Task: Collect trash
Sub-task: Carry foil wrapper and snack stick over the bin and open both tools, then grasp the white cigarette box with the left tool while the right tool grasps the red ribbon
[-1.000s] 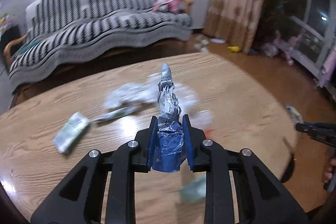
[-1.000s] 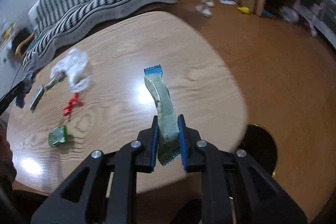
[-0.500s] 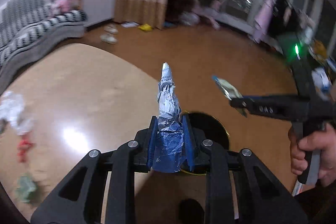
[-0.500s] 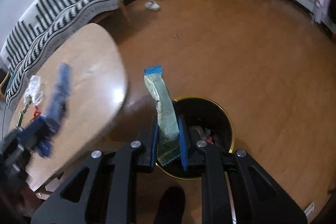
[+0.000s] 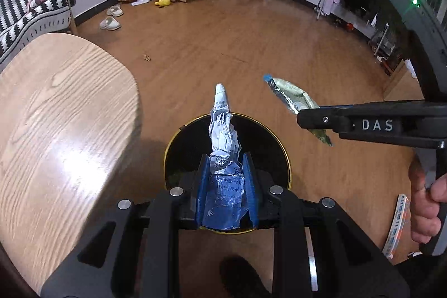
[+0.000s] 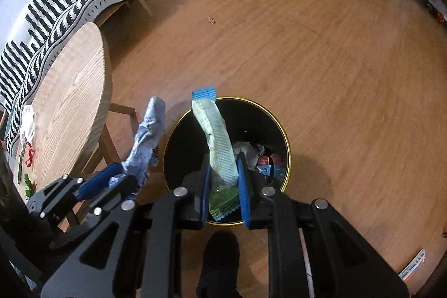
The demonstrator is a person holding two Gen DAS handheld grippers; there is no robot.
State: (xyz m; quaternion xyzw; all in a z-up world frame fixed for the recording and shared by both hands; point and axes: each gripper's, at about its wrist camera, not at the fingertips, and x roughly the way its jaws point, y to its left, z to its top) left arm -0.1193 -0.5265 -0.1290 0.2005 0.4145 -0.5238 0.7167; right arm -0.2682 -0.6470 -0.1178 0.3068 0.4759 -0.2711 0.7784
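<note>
My left gripper [image 5: 225,180] is shut on a crumpled blue and silver wrapper [image 5: 223,136] that sticks up between its blue pads. It hangs over a round black trash bin with a gold rim [image 5: 282,147] on the floor. My right gripper [image 6: 223,180] is shut on a long pale green snack wrapper [image 6: 216,136], held above the same bin [image 6: 279,127], which has several scraps inside. In the right wrist view the left gripper [image 6: 117,180] with its wrapper [image 6: 146,141] sits just left of the bin. The right gripper [image 5: 307,116] reaches in from the right in the left wrist view.
A wooden oval table [image 5: 56,113] stands left of the bin, with loose scraps on its far end [image 6: 28,130]. A striped sofa [image 6: 56,7] is behind it. Slippers [image 5: 110,23] lie on the wooden floor. A flat packet [image 5: 395,225] lies on the floor at right.
Both grippers swung away from the table to the right and down, and now hang over the trash bin. Each still grips its wrapper.
</note>
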